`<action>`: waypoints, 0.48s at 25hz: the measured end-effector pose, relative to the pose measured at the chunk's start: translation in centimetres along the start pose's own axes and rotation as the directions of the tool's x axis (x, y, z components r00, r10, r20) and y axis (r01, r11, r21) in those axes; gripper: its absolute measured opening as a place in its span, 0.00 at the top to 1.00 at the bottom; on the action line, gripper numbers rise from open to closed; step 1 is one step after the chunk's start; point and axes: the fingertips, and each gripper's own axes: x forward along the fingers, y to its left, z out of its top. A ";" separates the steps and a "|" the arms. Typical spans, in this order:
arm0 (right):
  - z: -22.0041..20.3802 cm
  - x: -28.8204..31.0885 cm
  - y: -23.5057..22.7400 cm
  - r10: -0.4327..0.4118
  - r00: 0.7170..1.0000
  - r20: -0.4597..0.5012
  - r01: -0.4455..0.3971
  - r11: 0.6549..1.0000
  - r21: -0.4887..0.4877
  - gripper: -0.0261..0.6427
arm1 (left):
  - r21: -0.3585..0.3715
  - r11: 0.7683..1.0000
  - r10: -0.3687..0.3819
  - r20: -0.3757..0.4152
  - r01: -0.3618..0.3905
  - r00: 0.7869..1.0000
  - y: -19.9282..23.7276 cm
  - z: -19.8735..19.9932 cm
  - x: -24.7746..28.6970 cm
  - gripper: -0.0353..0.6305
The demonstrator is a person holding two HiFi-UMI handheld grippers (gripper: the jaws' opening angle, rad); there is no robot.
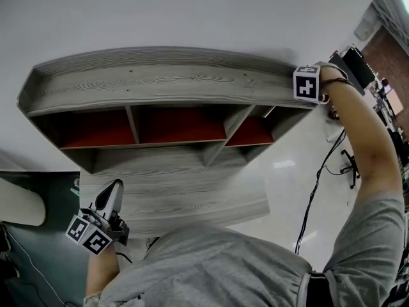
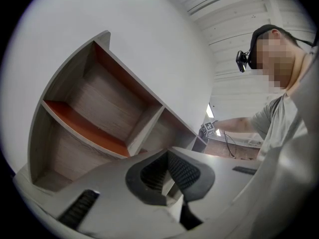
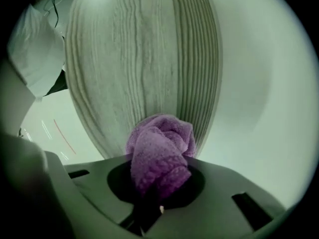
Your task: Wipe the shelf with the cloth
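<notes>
Shelf: a grey wood-grain shelf unit with red-orange inner panels (image 1: 160,85) stood against a white wall (image 1: 192,11).
Cloth: a bunched purple terry cloth (image 3: 160,151) was over the shelf's top board, at its right end, near the ribbed back edge; contact with the board could not be told.
Right hand-held gripper (image 1: 312,85): it pinched the purple cloth between its jaws and was held at the top board's right corner by an outstretched arm in a grey sleeve (image 1: 374,235).
Left hand-held gripper (image 1: 110,200): its jaws were pressed together at the tips with nothing between them. It was low at the shelf's front left, facing the compartments and apart from the boards.
</notes>
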 end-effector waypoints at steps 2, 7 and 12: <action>-0.6 -0.6 1.5 0.036 0.999 0.000 -0.036 0.999 -0.005 0.87 | 0.003 1.000 -0.004 0.008 0.004 1.000 -0.4 0.0 0.1 0.93; -2.3 -2.9 5.5 0.109 0.994 -0.003 -0.109 0.994 -0.033 0.87 | 0.015 1.000 -0.016 0.027 0.015 1.000 -1.6 0.3 0.3 0.93; -6.1 -3.9 8.6 0.148 0.984 0.103 -0.155 0.985 0.070 0.87 | 0.033 0.999 -0.022 0.038 0.021 0.999 -2.8 0.7 0.5 0.93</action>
